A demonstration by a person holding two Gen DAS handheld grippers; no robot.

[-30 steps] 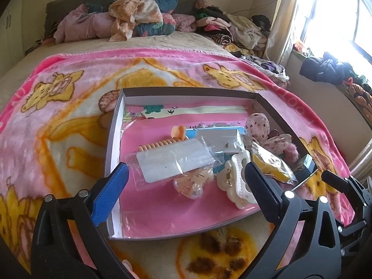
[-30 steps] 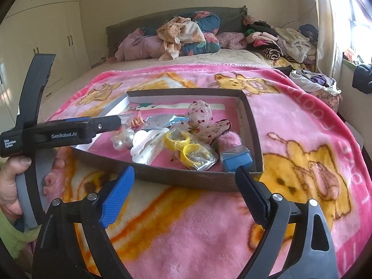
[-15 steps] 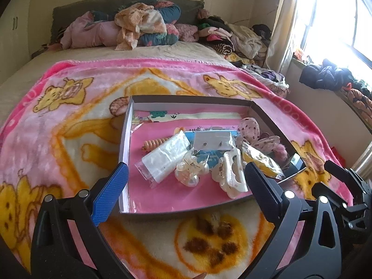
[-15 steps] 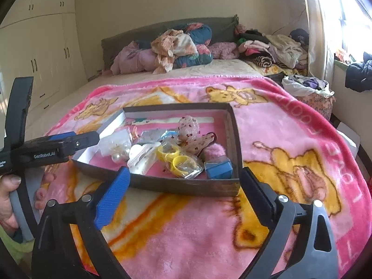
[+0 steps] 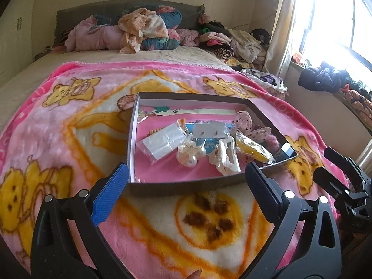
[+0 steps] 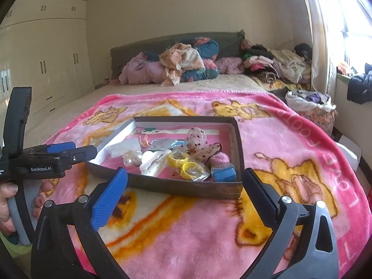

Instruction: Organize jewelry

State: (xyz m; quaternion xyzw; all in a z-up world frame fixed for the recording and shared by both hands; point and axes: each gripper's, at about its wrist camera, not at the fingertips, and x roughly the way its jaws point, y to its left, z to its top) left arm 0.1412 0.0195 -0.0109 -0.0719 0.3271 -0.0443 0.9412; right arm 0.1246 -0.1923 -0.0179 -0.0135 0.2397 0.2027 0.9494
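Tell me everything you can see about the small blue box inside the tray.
The small blue box is a little cube-like case, plain blue, with a paler top face; its material is unclear. It looks closed and sits slightly turned in the near right corner of the shallow brown tray, close to its walls. A pink fluffy item lies just behind it, and a clear packet with yellow rings lies at its left.

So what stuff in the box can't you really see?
- Left wrist view: the blue cube is missing; the box's near right corner is washed out by glare.
- Left wrist view: earrings on the white card are too small to identify.
- Right wrist view: the clear packet blurs against the bright box wall.
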